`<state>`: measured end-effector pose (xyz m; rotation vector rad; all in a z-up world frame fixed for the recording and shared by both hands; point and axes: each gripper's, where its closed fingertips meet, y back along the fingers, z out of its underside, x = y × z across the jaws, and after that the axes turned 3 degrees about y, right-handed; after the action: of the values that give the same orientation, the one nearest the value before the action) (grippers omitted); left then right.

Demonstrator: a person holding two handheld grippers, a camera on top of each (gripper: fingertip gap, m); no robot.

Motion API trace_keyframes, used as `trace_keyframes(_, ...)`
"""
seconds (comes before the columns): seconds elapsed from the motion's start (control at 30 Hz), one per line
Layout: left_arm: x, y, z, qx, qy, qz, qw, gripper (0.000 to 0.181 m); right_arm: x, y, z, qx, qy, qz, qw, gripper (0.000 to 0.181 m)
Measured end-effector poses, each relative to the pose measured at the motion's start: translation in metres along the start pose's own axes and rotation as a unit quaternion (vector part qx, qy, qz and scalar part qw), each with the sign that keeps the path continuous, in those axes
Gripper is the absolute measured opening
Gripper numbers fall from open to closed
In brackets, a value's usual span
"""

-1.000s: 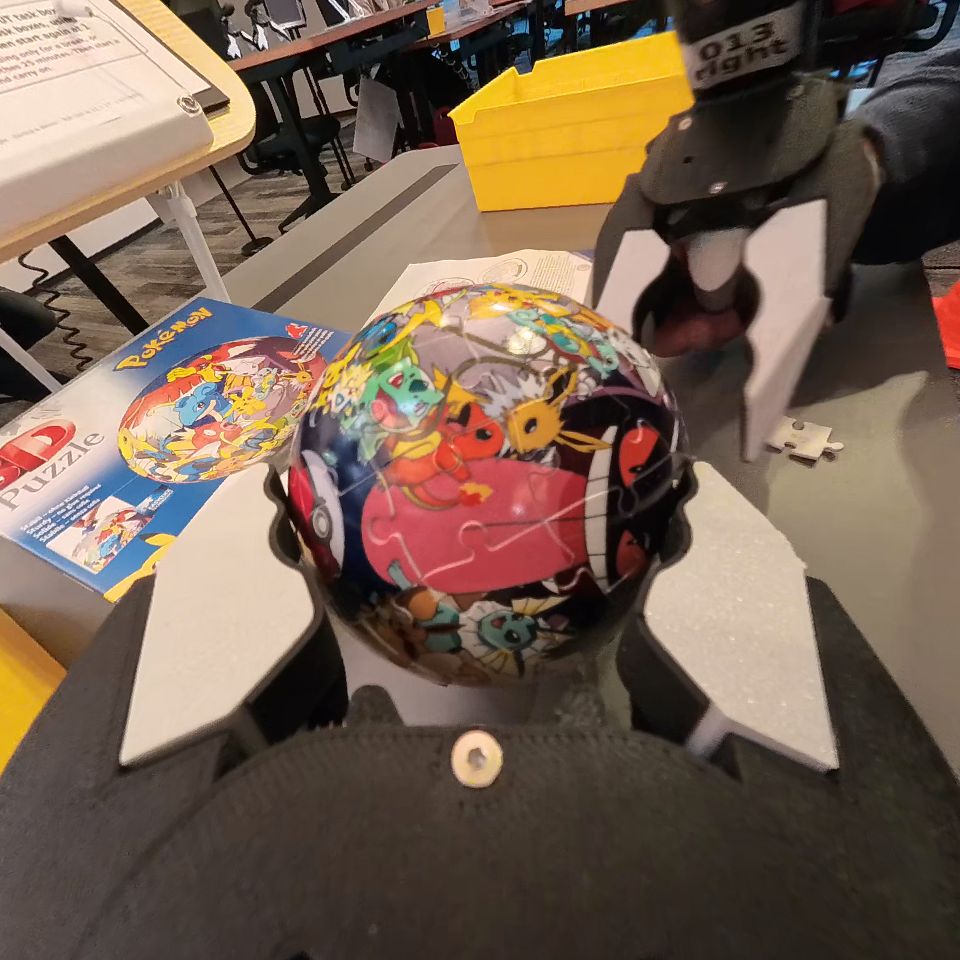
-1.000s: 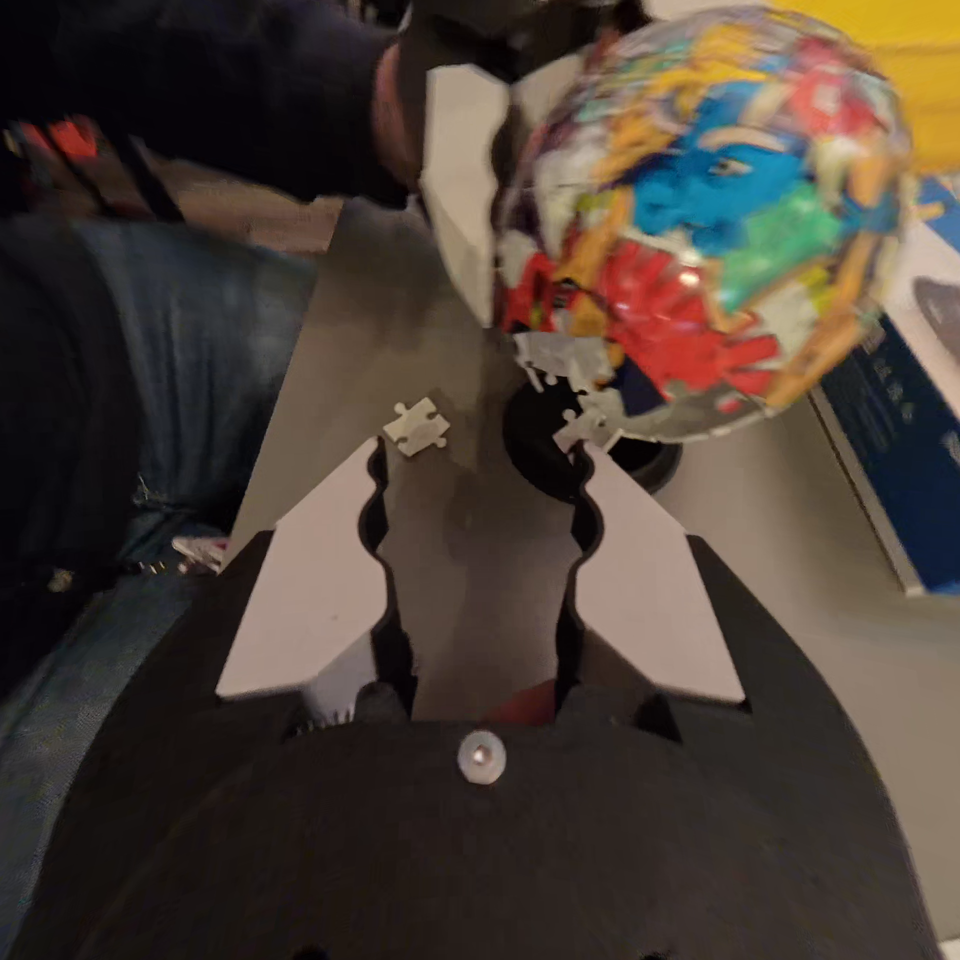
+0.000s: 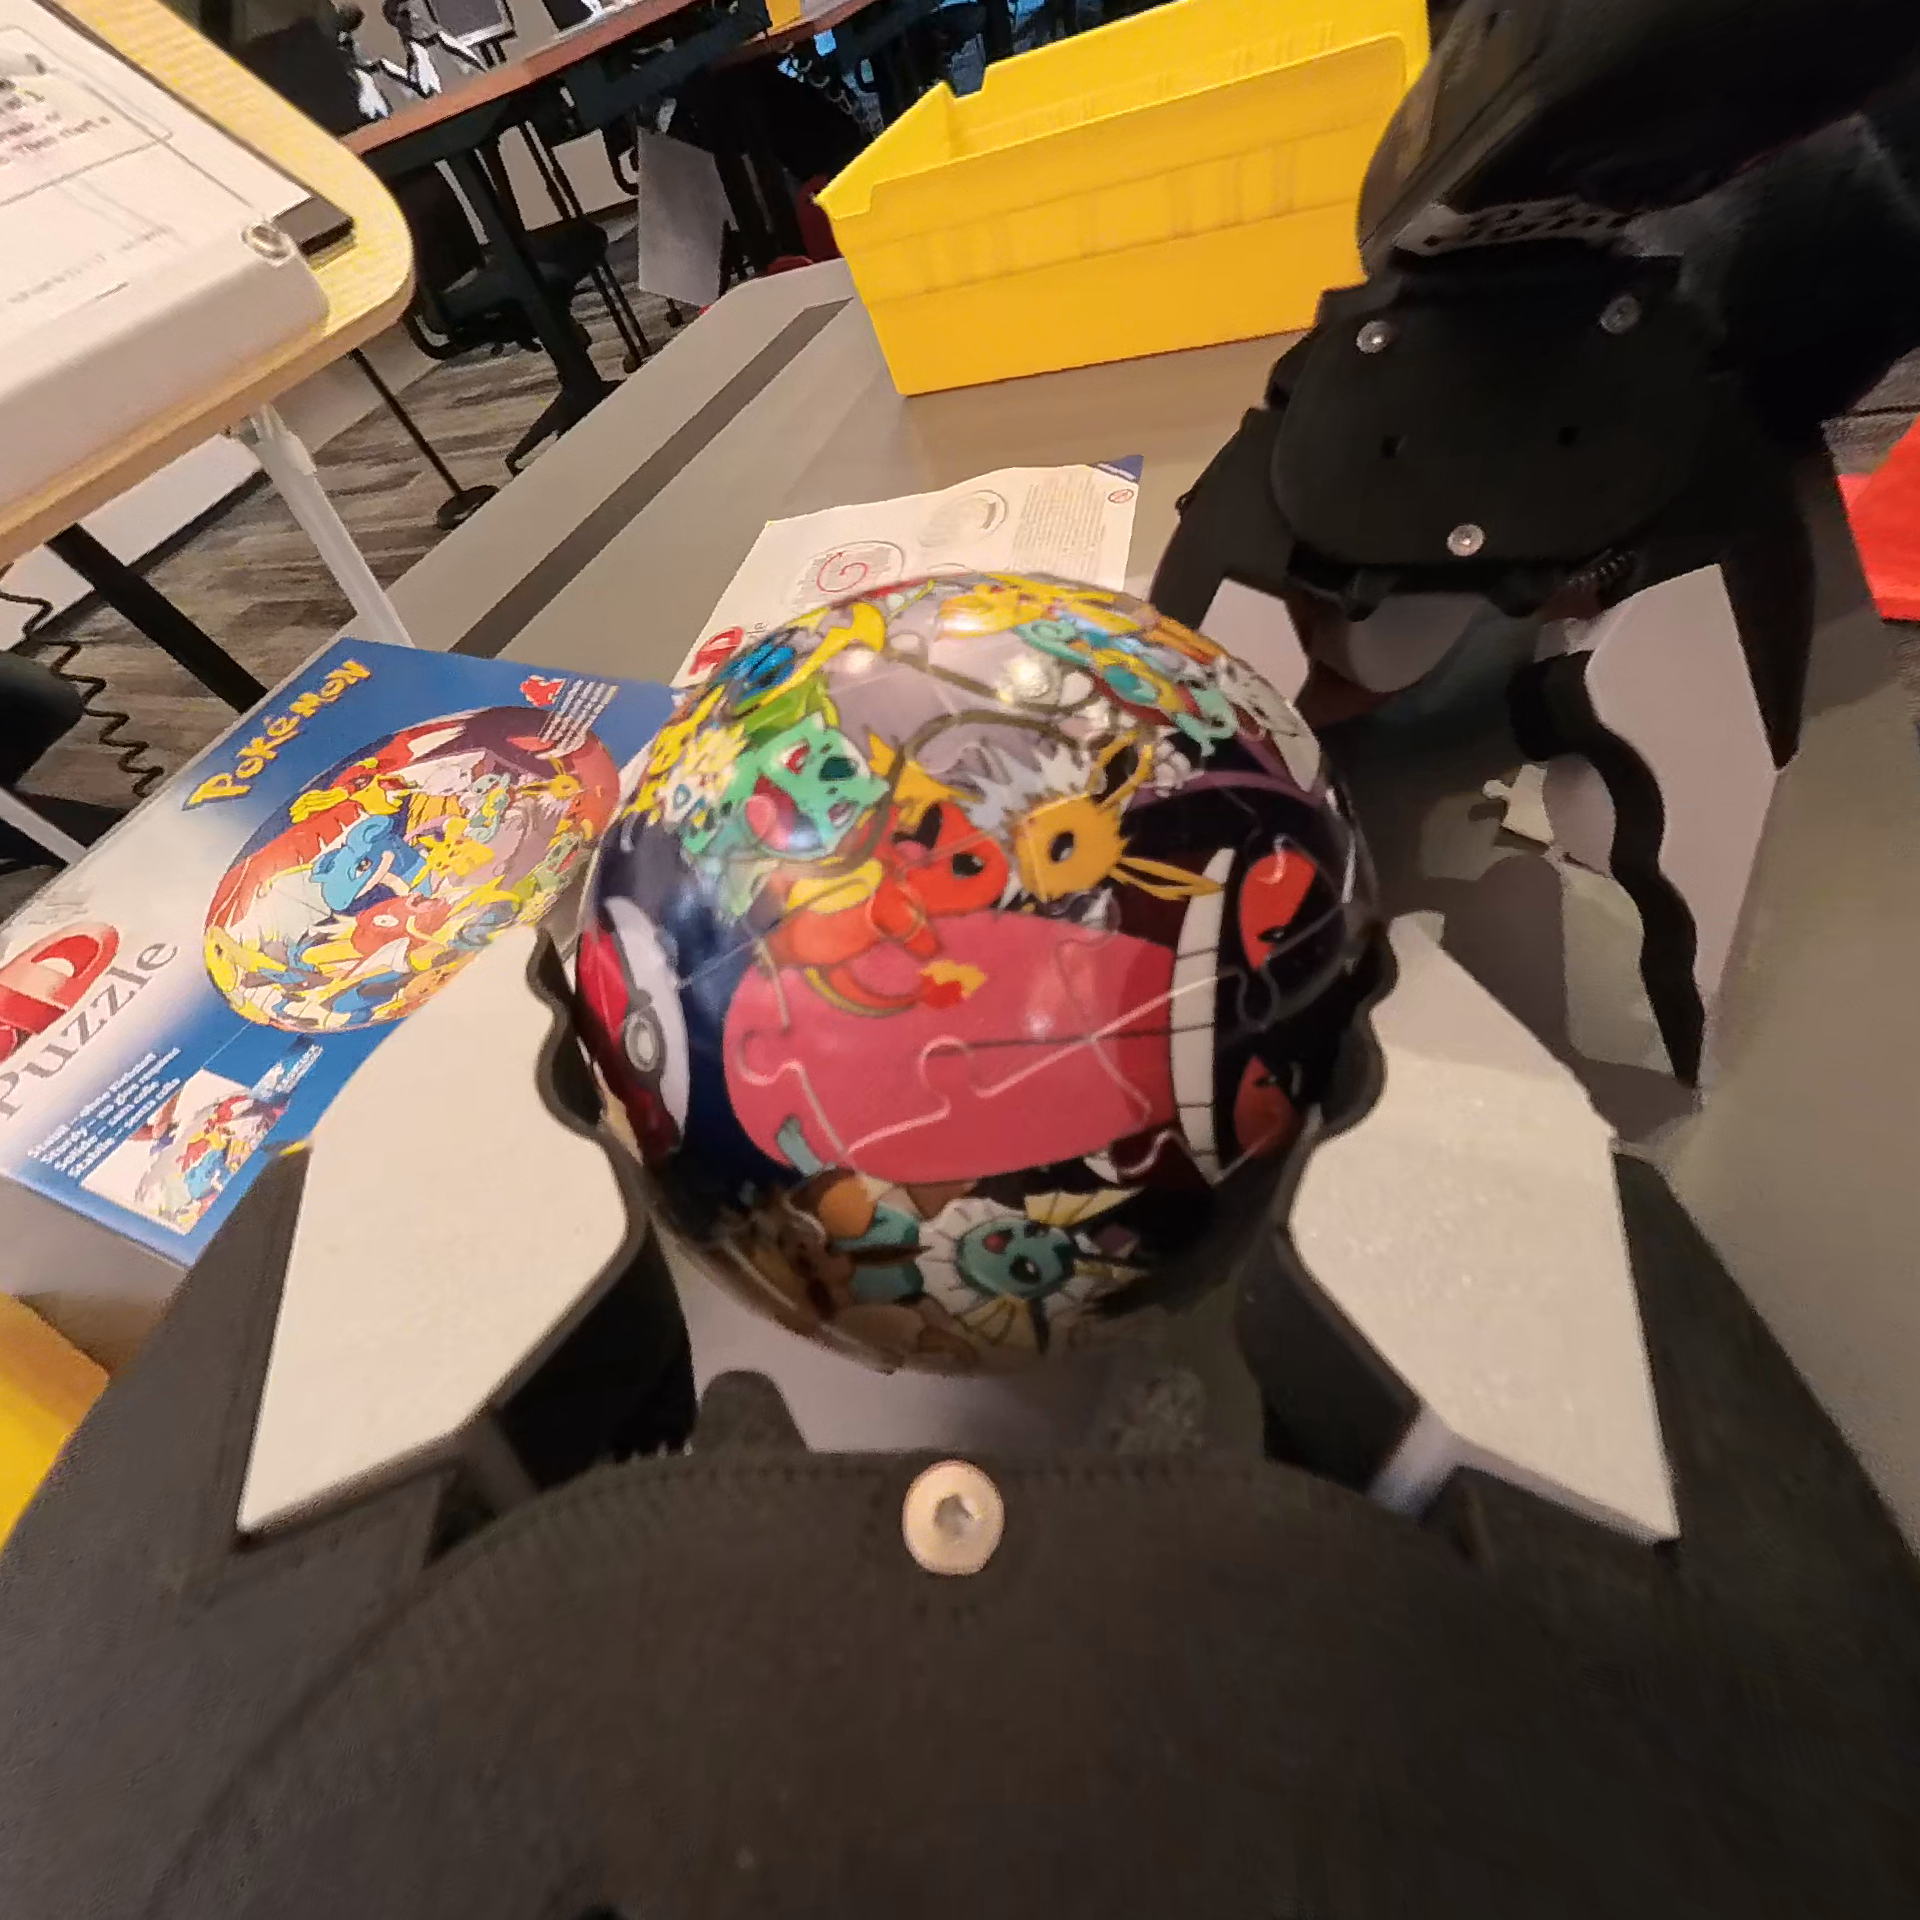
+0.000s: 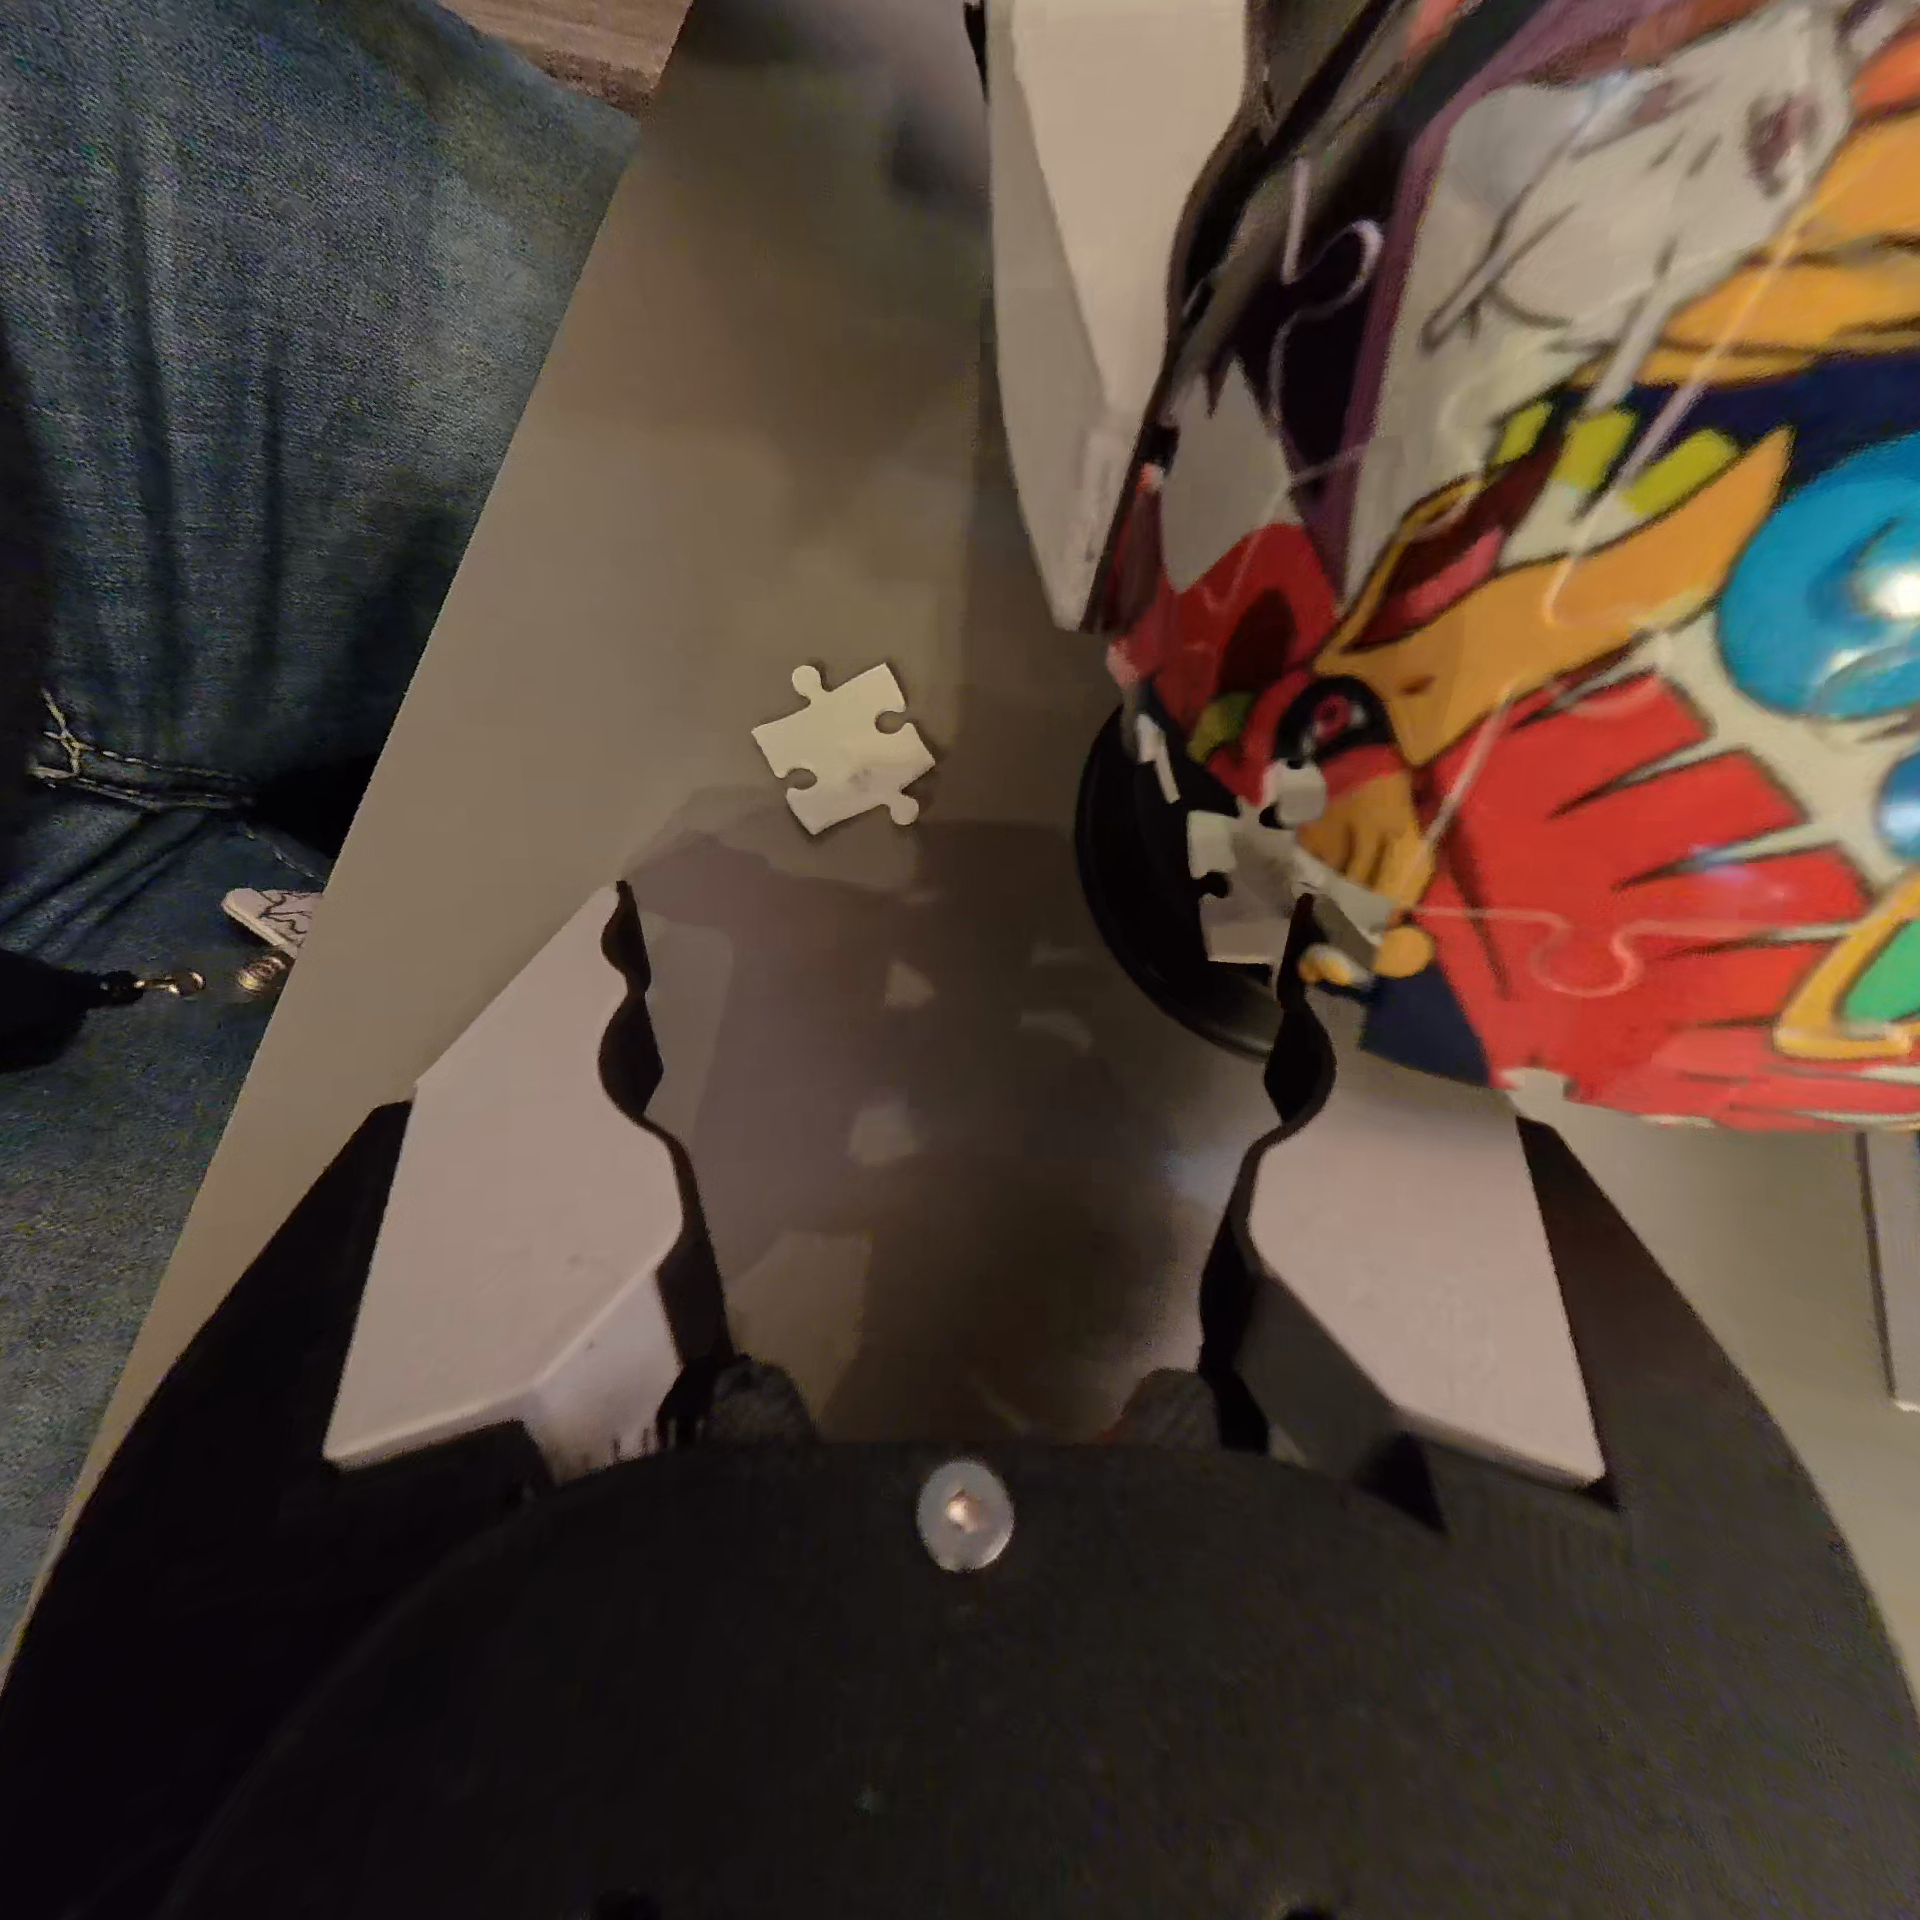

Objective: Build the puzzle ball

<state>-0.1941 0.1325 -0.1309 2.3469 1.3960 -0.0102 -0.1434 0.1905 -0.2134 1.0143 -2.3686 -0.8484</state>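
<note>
Printed lettering on puzzle box

Looks like an office or classroom-style workroom: rows of long tables with black rolling chairs on grey carpet, a yellow storage bin on the grey desk.

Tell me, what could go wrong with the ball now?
The puzzle ball is only squeezed between the left gripper fingers, so it might slip or pop apart if pinched harder. The loose piece lies white side up on the table, near its edge; the open right gripper could nudge it off. The ball's gap has jagged edges that may snag.
</note>
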Motion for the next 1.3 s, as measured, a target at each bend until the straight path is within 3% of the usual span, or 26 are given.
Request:
trace_keyframes(0.27, 0.008, -0.002, 0.0, -0.008, -0.022, 0.011, 1.0, 0.135, -0.004, -0.01, -0.009, 0.007, 0.007, -0.024, 1.0, 0.12)
trace_keyframes(0.77, 0.007, -0.001, 0.002, -0.002, 0.006, 0.022, 1.0, 0.135, -0.019, -0.007, -0.015, 0.029, 0.063, 0.018, 0.997, 0.123)
trace_keyframes(0.97, 0.006, -0.001, 0.002, -0.004, 0.011, 0.021, 1.0, 0.135, -0.017, 0.005, -0.015, 0.052, 0.076, 0.042, 0.995, 0.11)
trace_keyframes(1.3, 0.007, -0.002, 0.003, -0.007, 0.002, 0.025, 1.0, 0.136, -0.024, 0.0, -0.018, 0.039, 0.102, 0.038, 0.993, 0.123)
